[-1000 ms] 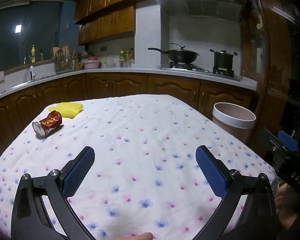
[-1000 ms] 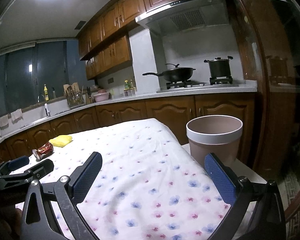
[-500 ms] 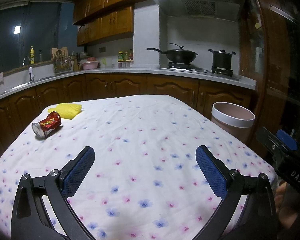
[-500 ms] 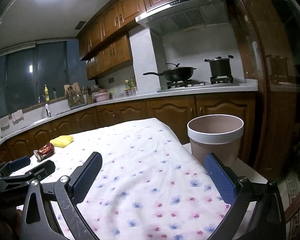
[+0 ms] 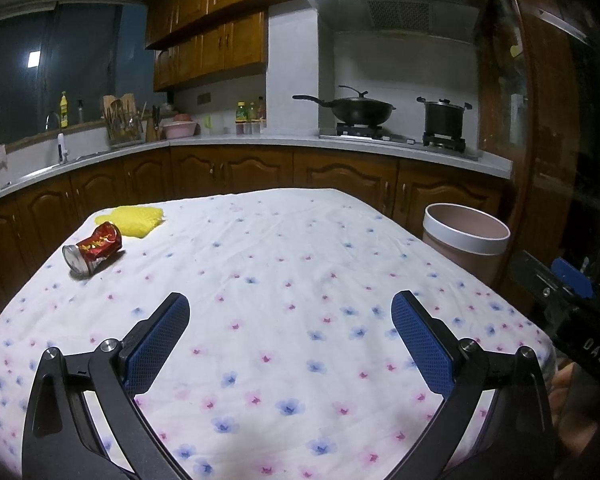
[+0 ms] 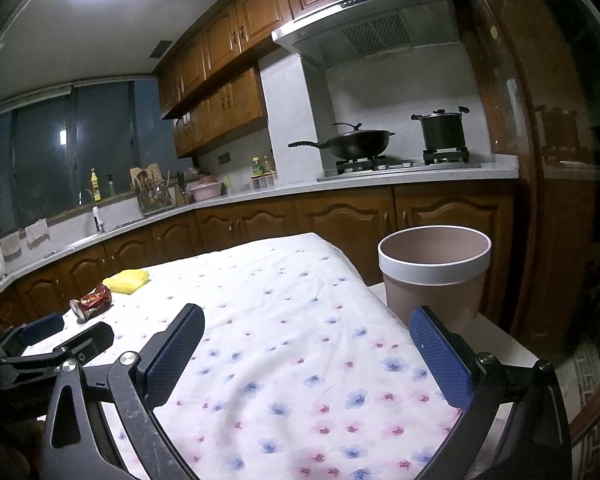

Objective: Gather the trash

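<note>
A: Where is the trash sitting?
B: The can [image 5: 93, 252] is lying on its side at the far left of the table [image 5: 300, 280], the yellow wrapper [image 5: 134, 220] just behind it. The bin [image 6: 434, 276] is standing off the right edge.
A: And the claws?
B: The left gripper [image 5: 290, 334] and right gripper [image 6: 306, 346] are both gaping wide, gripping nothing.

We cannot read the print on the crushed red can [image 5: 94, 249]; it is too small. The tabletop [image 5: 284, 264] edge hides the lower wall of the bin [image 5: 465, 245]. Both views cut off the handles at the bottom edge. The labels on the far bottles [image 5: 251, 117] stay unreadable.
</note>
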The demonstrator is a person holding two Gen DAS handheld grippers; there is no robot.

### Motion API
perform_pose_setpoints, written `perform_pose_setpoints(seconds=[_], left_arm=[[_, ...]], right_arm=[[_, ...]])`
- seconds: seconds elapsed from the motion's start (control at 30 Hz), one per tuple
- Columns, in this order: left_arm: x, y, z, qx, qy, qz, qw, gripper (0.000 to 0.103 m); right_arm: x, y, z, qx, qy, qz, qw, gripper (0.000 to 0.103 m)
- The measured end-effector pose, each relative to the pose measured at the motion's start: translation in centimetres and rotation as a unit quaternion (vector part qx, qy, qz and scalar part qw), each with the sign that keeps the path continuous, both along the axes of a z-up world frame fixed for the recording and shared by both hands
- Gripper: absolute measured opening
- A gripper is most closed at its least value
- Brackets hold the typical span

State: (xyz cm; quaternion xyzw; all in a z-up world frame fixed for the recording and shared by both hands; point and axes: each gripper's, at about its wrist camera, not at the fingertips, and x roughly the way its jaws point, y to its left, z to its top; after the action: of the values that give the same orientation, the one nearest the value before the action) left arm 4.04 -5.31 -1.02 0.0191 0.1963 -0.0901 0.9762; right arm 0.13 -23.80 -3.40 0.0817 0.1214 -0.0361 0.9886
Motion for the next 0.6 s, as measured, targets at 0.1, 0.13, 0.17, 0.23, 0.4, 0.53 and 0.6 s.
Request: perform_pose_setpoints(seconds=[0.1,0.13,0.17,0.23,0.4,0.53,0.6], left_arm=[[0.11,0.08,-0.05,-0.002,0.002,-0.002,1.0,0.103],[0.12,0.09,-0.05,-0.002,0.002,-0.002,1.0,0.103],[0.24,0.16,-0.09,-0.001,0.002,-0.002,1.0,0.103],[0.21,0.13,-0.08,-0.003,0.004,-0.003,1.0,0.103],[0.39,0.2,-0.13,-0.005,0.005,-0.005,1.0,0.103],[0.68,0.28,-0.21,-0.006,0.007,-0.008,0.9999,0.103],[0.87,0.35,-0.28,-0.006,0.008,-0.009,0.9999,0.103]], right_arm=[[-0.06,0.14,0.03,0.0,0.001,0.0,1.0,0.103],[-0.05,0.09,0.01,0.0,0.0,0.0,1.0,0.103],[-0.07,0.18,0.03,-0.001,0.0,0.001,1.0,0.103],[-0.11,0.43,0.08,-0.002,0.001,0.002,1.0,0.103],[-0.02,0.49,0.07,-0.001,0.003,0.004,1.0,0.103],[-0.08,0.67,0.11,-0.001,0.003,0.003,1.0,0.103],[0.0,0.47,0.09,-0.001,0.003,0.003,1.0,0.103]])
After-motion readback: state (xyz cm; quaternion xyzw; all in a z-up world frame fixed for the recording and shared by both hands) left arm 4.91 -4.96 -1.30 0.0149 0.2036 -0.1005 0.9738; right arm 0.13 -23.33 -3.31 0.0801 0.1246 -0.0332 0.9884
